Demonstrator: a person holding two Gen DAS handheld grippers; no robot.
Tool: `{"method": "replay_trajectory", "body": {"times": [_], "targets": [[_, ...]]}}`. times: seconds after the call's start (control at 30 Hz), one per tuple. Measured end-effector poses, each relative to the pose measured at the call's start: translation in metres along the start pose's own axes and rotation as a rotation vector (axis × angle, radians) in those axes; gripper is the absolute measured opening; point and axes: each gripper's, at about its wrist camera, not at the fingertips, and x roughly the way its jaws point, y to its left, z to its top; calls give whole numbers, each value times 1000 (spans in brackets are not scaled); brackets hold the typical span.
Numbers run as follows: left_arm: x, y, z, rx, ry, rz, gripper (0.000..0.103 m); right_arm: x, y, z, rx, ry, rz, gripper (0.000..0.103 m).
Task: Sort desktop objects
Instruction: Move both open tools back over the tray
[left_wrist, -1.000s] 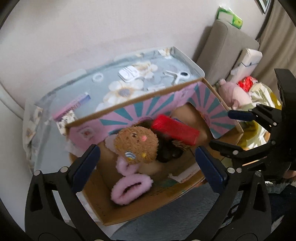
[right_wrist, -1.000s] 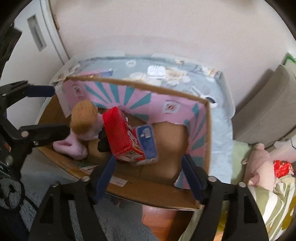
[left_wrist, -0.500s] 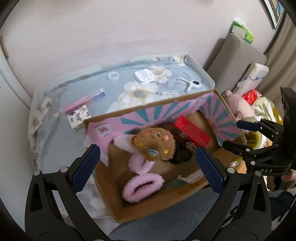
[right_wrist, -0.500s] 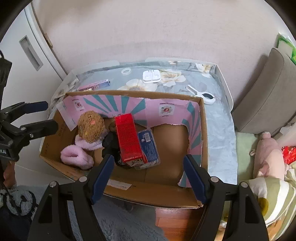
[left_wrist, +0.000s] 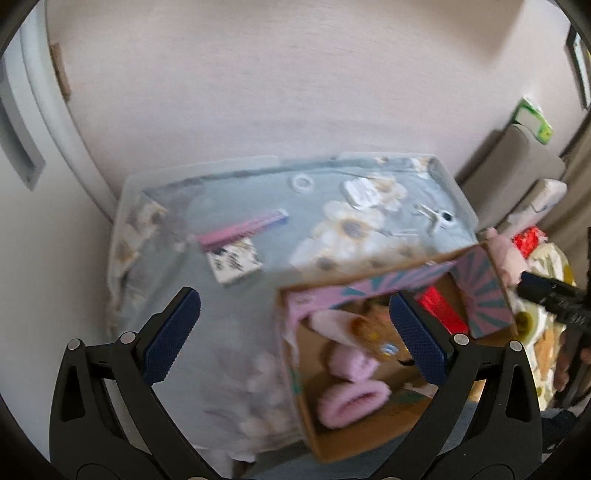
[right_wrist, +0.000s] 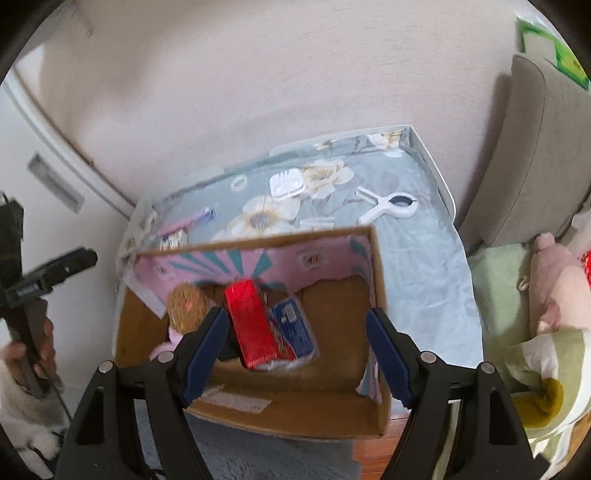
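The flowered table holds the cardboard box, with the red packet already inside. Both grippers, left and right, hang spread and empty. The white clip, pink comb and ring remain; thin, flat pieces could slip a loose pinch.

**Background, non-task only**

Plain pinkish wall behind the work area. White door with recessed handle on the left. Grey sofa arm on the right, green-and-white pack sitting on top. Pink plush pig lies on striped green-yellow bedding. Grey shaggy rug on the floor.
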Motion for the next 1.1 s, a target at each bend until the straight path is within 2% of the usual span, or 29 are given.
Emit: {"method": "replay_trajectory", "body": {"times": [0.2,0.37,0.5,0.7,0.87,1.03,1.07,1.1], "targets": [[8,18,24,44,7,95,102,-5,-21,32,51,-28,8,74],[36,31,45,79,59,112,102,7,-31,58,26,9,-31,74],[69,36,64,99,120,88,102,24,-42,84,25,82,-75,74],[128,29,78,196,209,125,102,54,-56,111,32,186,-81,73],[175,25,79,265,268,81,102,93,-67,125,16,269,-119,73],[206,25,80,310,305,71,102,139,-71,128,-55,367,-164,73],[210,25,81,313,310,69,102,149,-71,127,-164,414,-140,73],[213,25,82,313,315,65,102,154,-70,127,-172,422,-139,73]]}}
